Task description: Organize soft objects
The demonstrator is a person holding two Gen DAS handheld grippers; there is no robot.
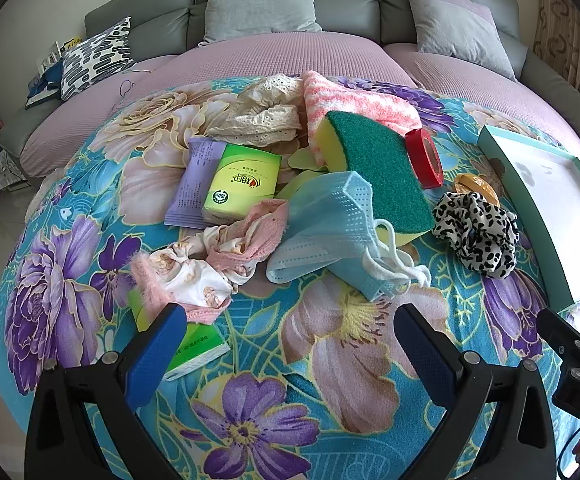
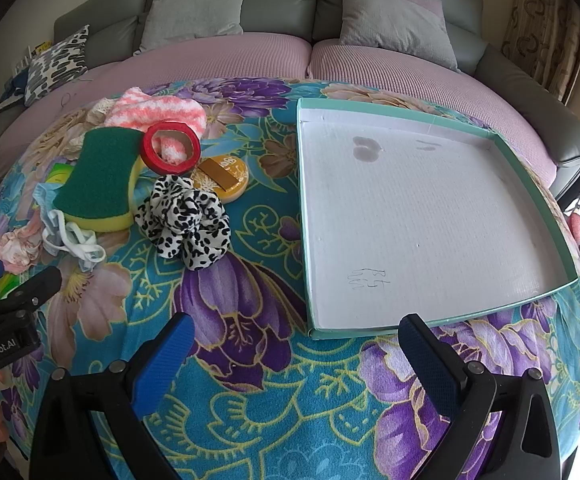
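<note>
Both tongs hang above a surface draped in a flowered blanket point(image 1: 329, 360), and each is spread wide, grasping nothing.

Seen from the left tongs point(image 1: 286, 316), a green tissue pack point(image 1: 194, 354) lies partly under the left finger. Just beyond that finger sits a crumpled pink and white cloth point(image 1: 210, 264). Farther ahead on the left, a second green tissue pack point(image 1: 242, 182) rests on a purple packet point(image 1: 190, 184), with a cream lace cloth point(image 1: 266, 112) behind them. Straight ahead, a blue face mask point(image 1: 329, 232) lies with its white loops trailing to the right. It overlaps the near edge of a green and yellow sponge point(image 1: 373, 168), which leans on a pink and white fuzzy towel point(image 1: 353, 100). A red tape roll point(image 1: 425, 156) stands at the sponge's right side. To the right front lies a leopard-print scrunchie point(image 1: 477, 232), with a yellow round tin point(image 1: 473, 186) just behind it.

From the right tongs point(image 2: 295, 330), the left tongs point(image 2: 14, 288) show at the far left edge. The same pile sits ahead to the left, with the scrunchie point(image 2: 186, 220) nearest and touching the sponge point(image 2: 98, 172). A shallow teal tray point(image 2: 433, 322) with a white floor lies ahead to the right, its near rim just beyond the right finger.
</note>
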